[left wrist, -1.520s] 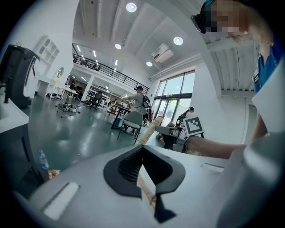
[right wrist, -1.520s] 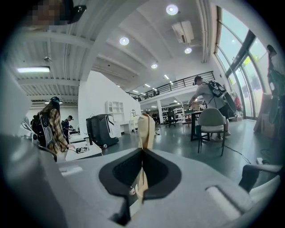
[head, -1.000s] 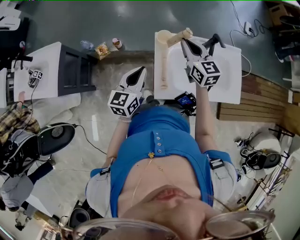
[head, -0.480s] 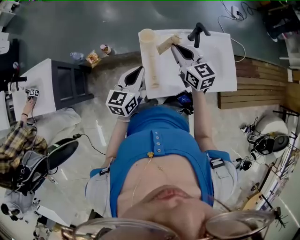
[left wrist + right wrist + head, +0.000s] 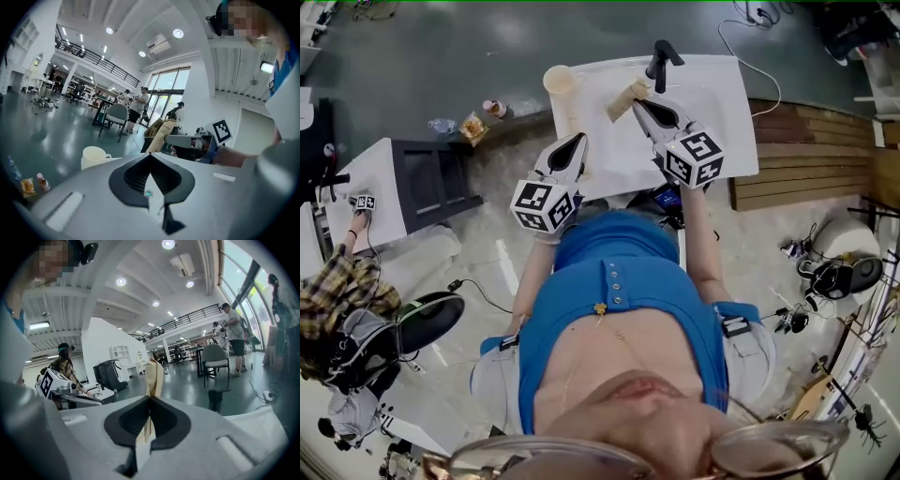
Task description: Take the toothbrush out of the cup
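Two grippers are held at the white rectangular table (image 5: 717, 122). The right gripper (image 5: 642, 105) clamps the tan paper-wrapped toothbrush (image 5: 625, 96), apart from the cream ceramic cup (image 5: 560, 79) at the table's corner. The left gripper (image 5: 575, 142) has its jaws together, holding nothing.

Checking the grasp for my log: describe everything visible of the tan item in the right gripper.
The tan item, presumably the toothbrush in a paper sleeve, is long, flat and matte like kraft paper. The right gripper is shut on its lower end; the rest sticks out past the jaws. It hangs in the air over the white table, clear of the cup. Nothing else touches it.
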Demonstrator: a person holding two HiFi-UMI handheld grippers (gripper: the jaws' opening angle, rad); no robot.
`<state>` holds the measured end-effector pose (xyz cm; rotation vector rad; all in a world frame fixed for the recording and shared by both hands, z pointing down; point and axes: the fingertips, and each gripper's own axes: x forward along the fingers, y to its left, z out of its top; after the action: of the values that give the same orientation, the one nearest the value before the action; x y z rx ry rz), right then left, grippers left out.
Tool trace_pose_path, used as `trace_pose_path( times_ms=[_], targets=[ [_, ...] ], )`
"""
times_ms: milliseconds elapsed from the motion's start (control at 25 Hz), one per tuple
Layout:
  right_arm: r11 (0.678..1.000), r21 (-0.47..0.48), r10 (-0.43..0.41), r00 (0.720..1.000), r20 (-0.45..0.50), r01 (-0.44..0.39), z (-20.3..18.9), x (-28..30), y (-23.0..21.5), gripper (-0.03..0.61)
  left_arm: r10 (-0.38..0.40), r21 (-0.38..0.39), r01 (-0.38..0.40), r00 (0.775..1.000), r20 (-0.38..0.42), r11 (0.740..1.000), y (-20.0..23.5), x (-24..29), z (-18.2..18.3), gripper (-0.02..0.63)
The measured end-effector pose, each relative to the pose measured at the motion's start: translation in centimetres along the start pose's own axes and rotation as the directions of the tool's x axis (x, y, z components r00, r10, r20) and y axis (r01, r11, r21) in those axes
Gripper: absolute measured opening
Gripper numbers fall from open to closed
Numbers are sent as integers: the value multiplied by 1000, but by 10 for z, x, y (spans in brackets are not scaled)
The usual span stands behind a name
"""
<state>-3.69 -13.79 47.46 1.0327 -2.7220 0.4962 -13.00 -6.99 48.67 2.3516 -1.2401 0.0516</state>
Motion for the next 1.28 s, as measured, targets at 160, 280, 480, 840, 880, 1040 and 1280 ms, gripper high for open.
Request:
trace_pose_path(
  times_ms=[160,280,480,840,880,1040,1280],
  targets=[
    [1000,14,12,1000,-22,-11,-6,-19,-17,3,-7,-3,7,1000,-2,1000,-19,22,2,2],
    [1000,26,11,999,-35,-11,-12,-34,-32,3,-12,-4,12,1000,-5,1000,-32,37,2,2],
    [1000,30,-2,999,-50,3,-16,-55,-55,3,-27,2,27,1000,-16,1000,-49,60,1,2],
    [998,52,-43,997,-61,46,-26,-87,-95,3,-54,13,54,998,-34,998,-75,96,-2,2],
    [997,54,-50,997,-61,54,-27,-92,-100,3,-55,14,56,998,-35,998,-78,99,-2,2],
    [994,61,-91,994,-64,95,-29,-110,-123,3,-61,19,62,997,-43,998,-89,111,-4,2],
    [985,64,-157,984,-80,162,-34,-137,-158,3,-71,16,72,996,-53,997,-103,130,-8,2]
  ],
)
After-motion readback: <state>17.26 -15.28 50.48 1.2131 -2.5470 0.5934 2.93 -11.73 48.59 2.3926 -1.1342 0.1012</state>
